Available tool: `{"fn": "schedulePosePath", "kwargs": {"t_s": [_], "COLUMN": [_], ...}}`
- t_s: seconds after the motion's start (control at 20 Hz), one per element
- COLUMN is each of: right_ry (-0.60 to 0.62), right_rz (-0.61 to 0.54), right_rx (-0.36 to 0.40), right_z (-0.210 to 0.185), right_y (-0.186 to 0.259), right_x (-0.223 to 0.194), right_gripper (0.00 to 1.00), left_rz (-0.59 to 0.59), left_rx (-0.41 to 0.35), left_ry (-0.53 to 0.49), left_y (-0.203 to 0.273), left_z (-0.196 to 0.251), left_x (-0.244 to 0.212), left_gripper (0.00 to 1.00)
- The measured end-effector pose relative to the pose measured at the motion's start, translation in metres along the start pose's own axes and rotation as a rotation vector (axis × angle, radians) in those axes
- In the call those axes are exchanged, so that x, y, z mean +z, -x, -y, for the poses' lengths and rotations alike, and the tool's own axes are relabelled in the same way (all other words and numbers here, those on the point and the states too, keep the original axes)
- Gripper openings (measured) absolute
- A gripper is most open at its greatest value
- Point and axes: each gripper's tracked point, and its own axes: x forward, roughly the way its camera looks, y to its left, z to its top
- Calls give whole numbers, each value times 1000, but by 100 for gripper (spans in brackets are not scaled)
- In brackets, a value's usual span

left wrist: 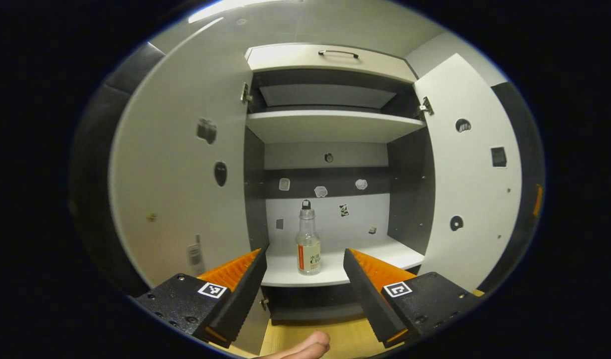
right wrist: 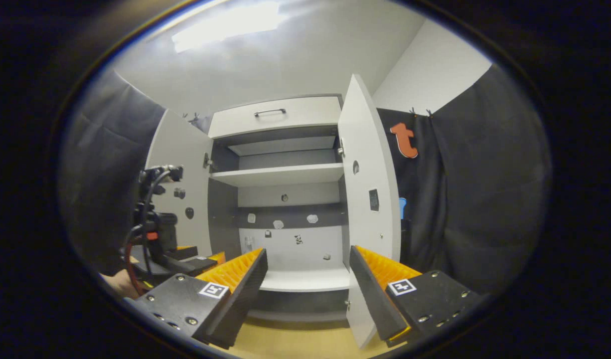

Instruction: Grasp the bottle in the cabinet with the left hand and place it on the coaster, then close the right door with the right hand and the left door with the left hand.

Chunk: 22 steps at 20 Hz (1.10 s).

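Spread wide, the left gripper [left wrist: 305,279] frames the clear glass bottle [left wrist: 308,240], which stands upright near the front edge of the cabinet's lower shelf [left wrist: 380,257], still well ahead of the jaws. Likely rigid, slick and breakable, it is best taken around the labelled body. The right gripper [right wrist: 308,289] hangs open too.

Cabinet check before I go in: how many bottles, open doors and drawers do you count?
Bottles: 1, the bottle upright on the lower shelf
Open doors: 2, left door and right door
Drawers: 1, top drawer, shut
Total: 4
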Motion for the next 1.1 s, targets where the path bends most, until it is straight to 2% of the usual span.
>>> {"fn": "schedulePosePath", "kwargs": {"t_s": [0.05, 0.2, 0.45, 0.6, 0.75, 0.85, 0.95, 1.1], "right_ry": [5, -7, -6, 8, 40, 42, 26, -9], "right_rz": [0, -7, 6, -12, -33, -33, -32, -34], "right_rx": [-5, 0, -32, -72, -105, -112, -121, -120], "right_z": [1, 1, 17, 31, 39, 43, 47, 47], "right_y": [-6, -17, -27, -28, -21, -13, -2, 16], "right_x": [-2, -8, -5, -13, -21, -21, -23, -22], "right_gripper": [100, 100, 100, 100, 100, 100, 100, 100], "left_rz": [2, 11, -59, -97, -125, -182, -156, -124], "left_rx": [6, 8, 22, 67, 99, 99, 66, 17], "left_ry": [3, 13, 36, 18, 50, 64, 117, 139], "left_y": [-18, -74, -151, -190, -215, -219, -205, -174], "left_z": [0, 5, 7, -2, -11, -13, -8, -2], "left_x": [-5, -21, -67, -92, -105, -116, -101, -78], "left_gripper": [98, 98, 98, 98, 98, 99, 80, 77]}}
